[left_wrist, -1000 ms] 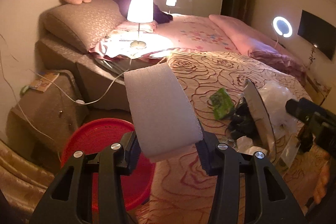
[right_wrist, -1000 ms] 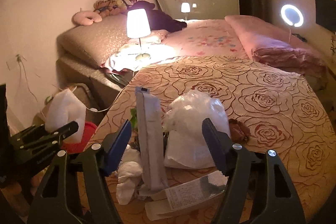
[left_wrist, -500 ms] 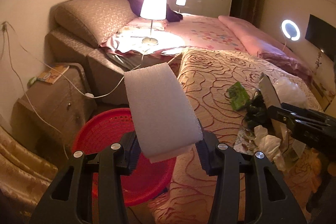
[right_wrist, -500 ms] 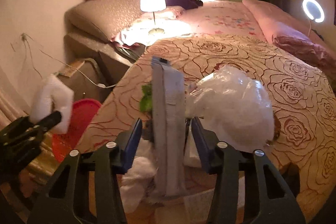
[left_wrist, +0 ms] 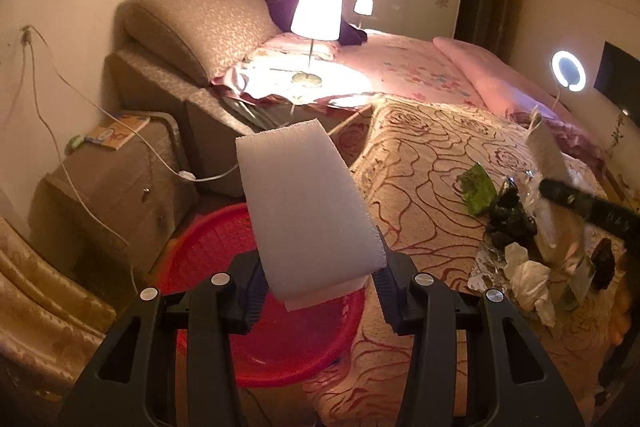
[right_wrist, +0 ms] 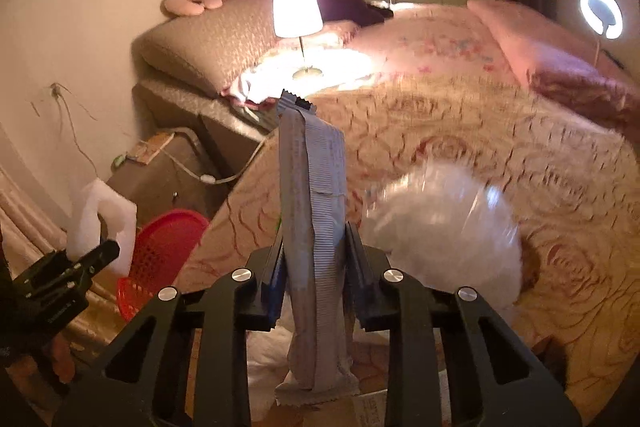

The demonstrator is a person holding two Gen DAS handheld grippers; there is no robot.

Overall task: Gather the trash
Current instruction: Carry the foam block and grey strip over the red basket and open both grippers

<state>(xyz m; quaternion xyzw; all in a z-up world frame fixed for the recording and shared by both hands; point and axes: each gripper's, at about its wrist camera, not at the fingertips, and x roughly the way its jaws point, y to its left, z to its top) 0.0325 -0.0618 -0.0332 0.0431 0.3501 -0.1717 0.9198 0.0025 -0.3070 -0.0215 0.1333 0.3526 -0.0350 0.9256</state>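
Left claw [left_wrist: 318, 291] is clenched on the white foam slab [left_wrist: 306, 211], and it has swung leftwards since a second ago; the round red plastic basket [left_wrist: 276, 339] on the floor beside the bed now fills the near view right under the foam, where before it showed only partly; that puts this piece in place for a drop, I'd say, though the release has not happened yet.

Over on the right, big change; the right claw [right_wrist: 314, 267], wide apart a second ago, is now shut tight on the tall grey crinkled wrapper [right_wrist: 314, 227], its jaws pressing both sides; the wrapper stands upright between them, and the blur in that view suggests it is being lifted off the bed with the rose-patterned bedspread [right_wrist: 480, 131].

Just right of the wrapper sits the clear puffed plastic bag [right_wrist: 440, 227], smeared by motion; from the left view the rest of the pile waits on the bedspread's right side: a green packet [left_wrist: 476, 187], black crumpled bits [left_wrist: 510, 215], white crumpled tissue [left_wrist: 528, 279].

So two pieces in hand, none yet in the basket; the far lamp [left_wrist: 316, 13] glows on.
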